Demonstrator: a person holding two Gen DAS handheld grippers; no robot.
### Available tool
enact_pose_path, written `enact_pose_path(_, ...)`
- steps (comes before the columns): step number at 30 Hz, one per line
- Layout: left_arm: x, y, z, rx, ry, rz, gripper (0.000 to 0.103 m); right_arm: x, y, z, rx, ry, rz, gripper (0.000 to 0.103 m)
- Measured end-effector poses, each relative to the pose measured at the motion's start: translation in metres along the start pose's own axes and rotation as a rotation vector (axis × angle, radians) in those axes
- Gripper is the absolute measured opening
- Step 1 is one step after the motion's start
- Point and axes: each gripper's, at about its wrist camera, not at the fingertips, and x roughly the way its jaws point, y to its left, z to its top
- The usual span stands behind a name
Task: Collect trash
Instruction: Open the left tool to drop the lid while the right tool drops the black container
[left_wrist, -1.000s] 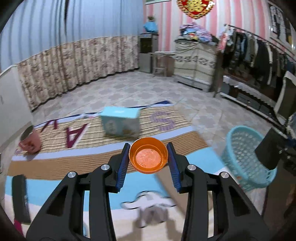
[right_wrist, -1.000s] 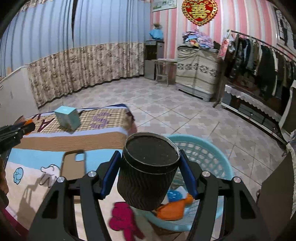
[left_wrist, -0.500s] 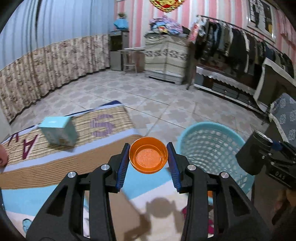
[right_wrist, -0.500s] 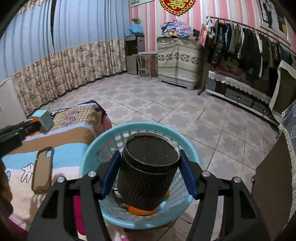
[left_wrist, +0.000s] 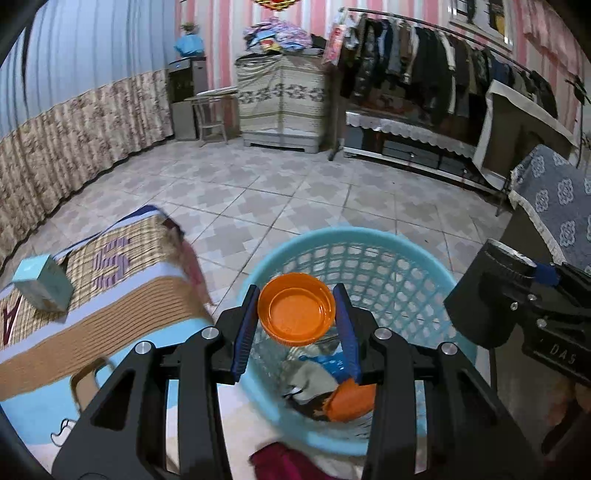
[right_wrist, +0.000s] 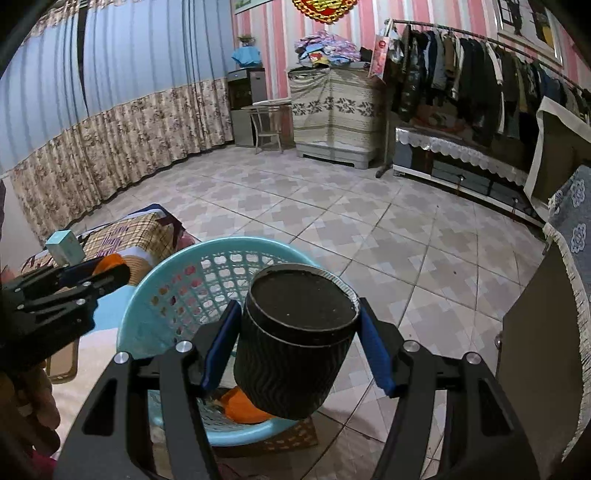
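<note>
Room: tiled floor (left_wrist: 280, 192) in a pale cross pattern; pink-striped far wall, floral curtain at left, dark clothes on a rail (left_wrist: 436, 70) at far right.
Blanket: striped and checked cloth (left_wrist: 110, 295) on the near left, woven with large purple letters, an "S" and part of an "A" readable.
Basket: round turquoise plastic laundry basket (left_wrist: 388, 266) with lattice walls, near centre on the floor, holding crumpled trash: an orange piece, blue and pale scraps.
Paper cup: black cup (right_wrist: 295, 343) with wavy ribbed sleeve and rolled rim, tilted, above the basket's near-right edge.
Box: small pale-blue carton (left_wrist: 42, 282) on the blanket, far left; its print is too small to read.
Lid: shallow round orange plastic cap (left_wrist: 296, 308), open side facing the camera, over the basket's interior.
Left gripper: (left_wrist: 296, 328) black arms, blue pads pinching the lid by its rim.
Right gripper: (right_wrist: 299, 350) blue pads clamped on the paper cup's sides; white letters "DAS" on its body in the left view.
</note>
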Motion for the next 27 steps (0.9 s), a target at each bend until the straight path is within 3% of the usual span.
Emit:
enact_pose_path(3,0.001,-0.004,0.004,0.004,-0.007,0.009,0.049,0.001,-0.001,-0.001,0.001,0.0,0.001,0.063)
enact_pose_path(5,-0.002,0.001,0.008,-0.013,-0.02,0.024,0.069,0.002,-0.002,-0.001,0.001,0.0,0.004,0.063)
enact_pose_path(7,-0.007,0.008,0.011,-0.031,-0.035,0.038,0.078,0.003,-0.002,-0.002,0.001,0.002,0.008,0.062)
enact_pose_path(11,-0.017,0.027,0.016,-0.063,-0.06,0.081,0.09,0.01,0.003,-0.002,-0.001,0.013,0.019,0.063)
enact_pose_path(15,-0.03,0.046,0.018,-0.096,-0.094,0.119,0.097,0.018,0.014,-0.006,-0.012,0.028,0.03,0.063)
enact_pose_path(27,-0.047,0.076,0.008,-0.103,-0.108,0.195,0.098,0.047,0.046,-0.005,-0.019,0.059,0.033,0.063)
